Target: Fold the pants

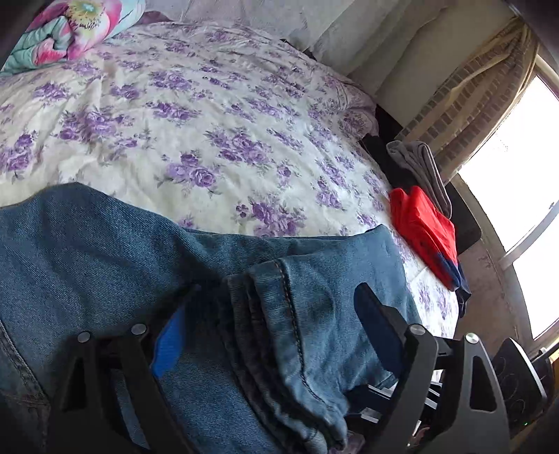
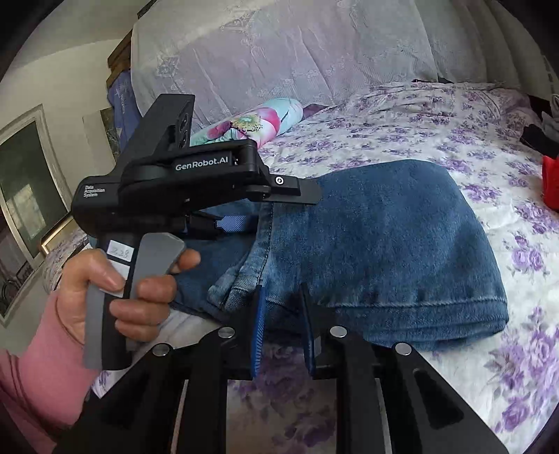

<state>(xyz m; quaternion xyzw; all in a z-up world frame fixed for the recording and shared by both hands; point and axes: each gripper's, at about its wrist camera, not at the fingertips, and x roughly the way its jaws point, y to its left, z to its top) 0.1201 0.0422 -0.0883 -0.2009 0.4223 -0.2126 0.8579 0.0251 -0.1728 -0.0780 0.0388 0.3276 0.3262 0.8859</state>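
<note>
Blue denim pants point(image 2: 384, 251) lie folded in a thick stack on the bed's floral sheet point(image 2: 436, 139). My left gripper point(image 1: 276, 297) straddles a bunched seam edge of the pants point(image 1: 279, 314), its jaws wide apart around the cloth. In the right wrist view the left gripper point(image 2: 269, 206) reaches over the stack's left edge, held by a hand in a pink sleeve. My right gripper point(image 2: 283, 297) is nearly closed, pinching the near edge of the stack between its blue pads point(image 2: 260, 331).
A folded red garment point(image 1: 422, 230) and grey cloth point(image 1: 419, 167) lie at the bed's right edge. A flowered pillow point(image 1: 77, 31) lies at the far end. A window with a curtain point(image 1: 482, 97) stands to the right. A draped headboard point(image 2: 279, 52) rises behind.
</note>
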